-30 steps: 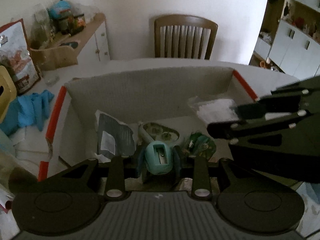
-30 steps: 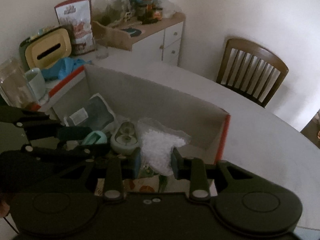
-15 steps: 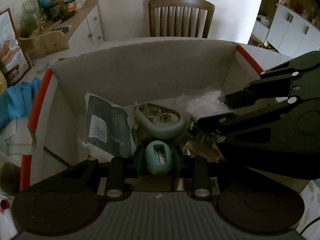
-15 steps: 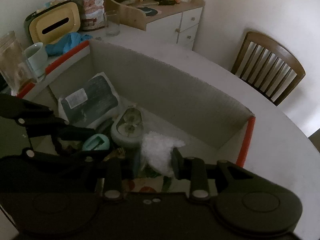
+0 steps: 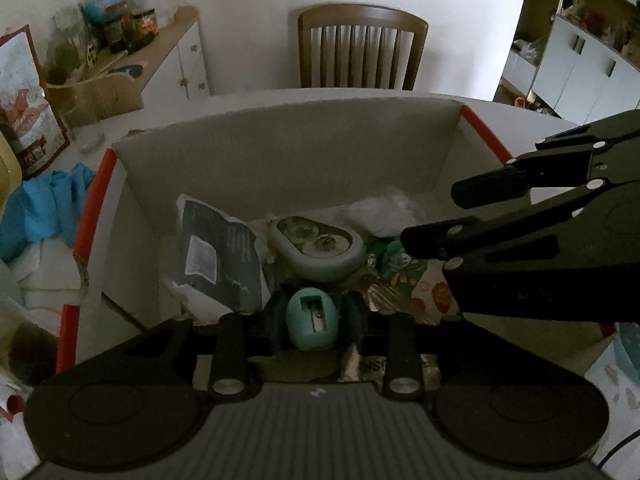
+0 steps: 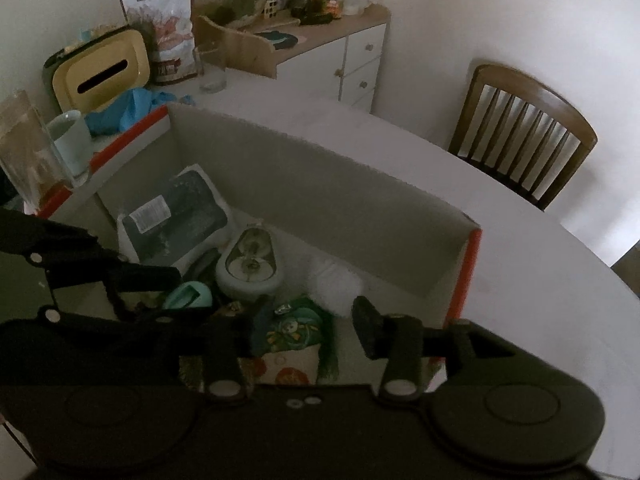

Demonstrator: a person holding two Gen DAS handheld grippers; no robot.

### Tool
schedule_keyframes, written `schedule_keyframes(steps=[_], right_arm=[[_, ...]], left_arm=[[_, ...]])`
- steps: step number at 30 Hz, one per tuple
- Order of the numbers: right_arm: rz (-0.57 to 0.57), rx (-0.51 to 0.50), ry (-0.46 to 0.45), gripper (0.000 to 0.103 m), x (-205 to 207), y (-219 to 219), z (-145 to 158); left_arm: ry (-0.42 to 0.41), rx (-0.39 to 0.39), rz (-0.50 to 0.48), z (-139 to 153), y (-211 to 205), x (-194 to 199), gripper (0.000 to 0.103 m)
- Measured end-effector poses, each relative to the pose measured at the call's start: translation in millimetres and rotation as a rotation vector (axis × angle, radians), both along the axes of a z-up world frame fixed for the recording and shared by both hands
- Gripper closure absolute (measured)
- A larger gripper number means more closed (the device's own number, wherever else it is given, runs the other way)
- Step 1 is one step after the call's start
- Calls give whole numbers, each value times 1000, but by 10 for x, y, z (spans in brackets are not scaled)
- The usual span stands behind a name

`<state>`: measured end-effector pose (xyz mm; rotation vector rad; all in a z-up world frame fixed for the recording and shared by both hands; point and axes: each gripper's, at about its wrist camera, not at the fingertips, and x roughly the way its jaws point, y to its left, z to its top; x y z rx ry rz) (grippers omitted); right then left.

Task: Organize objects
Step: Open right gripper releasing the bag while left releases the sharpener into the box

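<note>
Both grippers hang over an open cardboard box (image 5: 288, 160) with red-edged flaps, which sits on a pale round worktop (image 6: 540, 280).

The left gripper (image 5: 314, 322) reaches down into the near end of the box. A teal egg-shaped pencil sharpener (image 5: 313, 323) sits between its fingers (image 5: 276, 326), long axis running away from the gripper toward the far wall of the box, its slotted face turned up. These jaws have just been easing apart; the pads are close beside the sharpener, and whether they are pressing on it I cannot tell.

The right gripper (image 6: 308, 328) is also in the box, to the right of the left one. Its jaws have just been opening and now stand clearly apart, with nothing gripped. Just past its fingertips lies a clear bag of white granules (image 6: 334, 286) on the box floor, free of the pads. Under that gripper is a green printed packet (image 6: 294, 328).

In the middle of the box lies a grey oval case (image 5: 316, 242) with two round recesses, its long axis slanting from the far left to the near right in the left wrist view. To its left a dark flat pouch with a white label (image 5: 218, 250) leans against the side wall.

Beyond the box stand a wooden chair (image 5: 362, 46), a white cabinet (image 6: 340, 56) and a blue cloth (image 5: 48, 204).
</note>
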<state>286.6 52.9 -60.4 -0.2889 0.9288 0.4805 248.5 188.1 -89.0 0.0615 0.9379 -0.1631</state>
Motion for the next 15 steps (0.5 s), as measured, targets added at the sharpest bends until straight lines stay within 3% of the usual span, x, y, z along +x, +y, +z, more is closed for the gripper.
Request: schedule_keyframes(steps=[3, 15], right_arm=[[-8, 17, -6, 52, -57, -47, 51], [-36, 109, -58, 47, -346, -287, 394]], left_arm=[[-27, -8, 3, 78, -3, -62, 52], [-94, -23, -14, 418, -104, -335, 50]])
